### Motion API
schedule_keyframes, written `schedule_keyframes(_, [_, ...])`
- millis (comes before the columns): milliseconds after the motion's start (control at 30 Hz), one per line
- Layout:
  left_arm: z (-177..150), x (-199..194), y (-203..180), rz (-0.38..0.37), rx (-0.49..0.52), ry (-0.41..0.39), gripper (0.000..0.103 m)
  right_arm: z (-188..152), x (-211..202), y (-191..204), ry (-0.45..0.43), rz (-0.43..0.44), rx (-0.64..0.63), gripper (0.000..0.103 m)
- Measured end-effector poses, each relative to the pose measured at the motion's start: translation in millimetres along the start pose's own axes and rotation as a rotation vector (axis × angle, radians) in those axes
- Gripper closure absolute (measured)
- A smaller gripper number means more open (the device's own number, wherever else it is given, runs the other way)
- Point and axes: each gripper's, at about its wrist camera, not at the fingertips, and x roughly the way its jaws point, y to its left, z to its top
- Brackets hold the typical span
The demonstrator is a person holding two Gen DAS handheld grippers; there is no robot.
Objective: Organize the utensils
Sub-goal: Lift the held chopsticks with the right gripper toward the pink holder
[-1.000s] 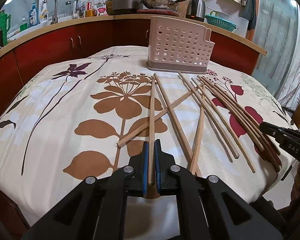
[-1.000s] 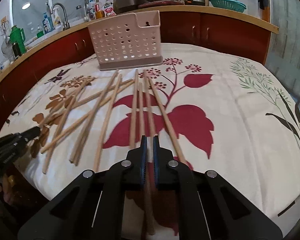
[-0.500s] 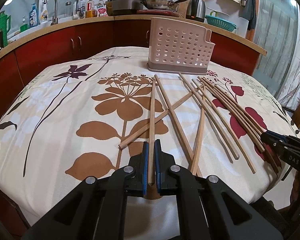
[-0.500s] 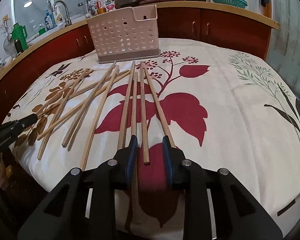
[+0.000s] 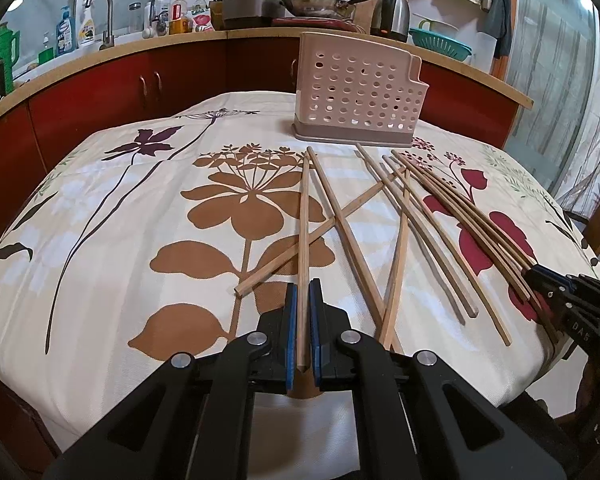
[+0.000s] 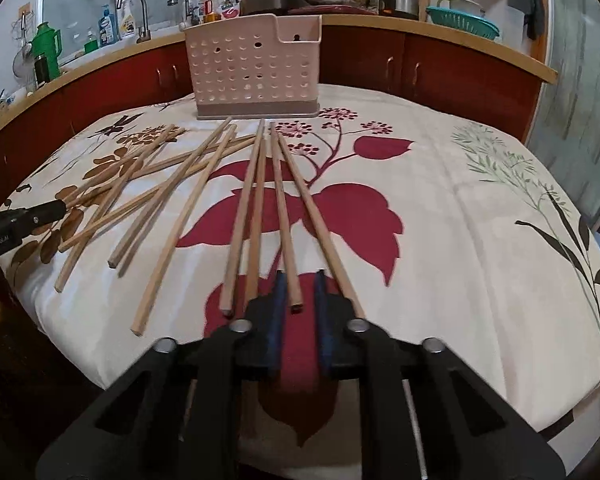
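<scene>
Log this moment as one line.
left tongs: shut on chopstick | right tongs: closing around second chopstick, not yet gripping | holder: upright beyond the pile

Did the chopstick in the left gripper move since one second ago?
No. The chopstick lies between the left gripper fingers as before, its far tip at the same brown flower print on the tablecloth.

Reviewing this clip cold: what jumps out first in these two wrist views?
A scatter of wooden chopsticks fans across the flowered tablecloth, some crossing each other. Behind them stands a pink perforated utensil holder, apparently empty. The left gripper is clamped on one chopstick at the near edge, and the right gripper is closing around the end of another.
</scene>
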Motion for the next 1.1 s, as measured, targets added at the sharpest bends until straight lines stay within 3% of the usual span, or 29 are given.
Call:
schedule_keyframes(433, [5.6,-17.8,-4.3,0.017,0.027,-0.055,0.096,18.3,-34.8,6.9,-0.109,0.014,-0.017,0.096])
schedule_keyframes(733, [17.6,-48.9,-9.7,0.025,0.048,-0.149,0.096,40.3,-73.0,8.3,-0.228,0.016,-0.017,0.096])
schedule_keyframes(1100, [31.2,-75.5,-11.8,0.037,0.064,-0.255,0.096,51.6,-91.6,13.2,-0.285,0.022,-0.027,0.096])
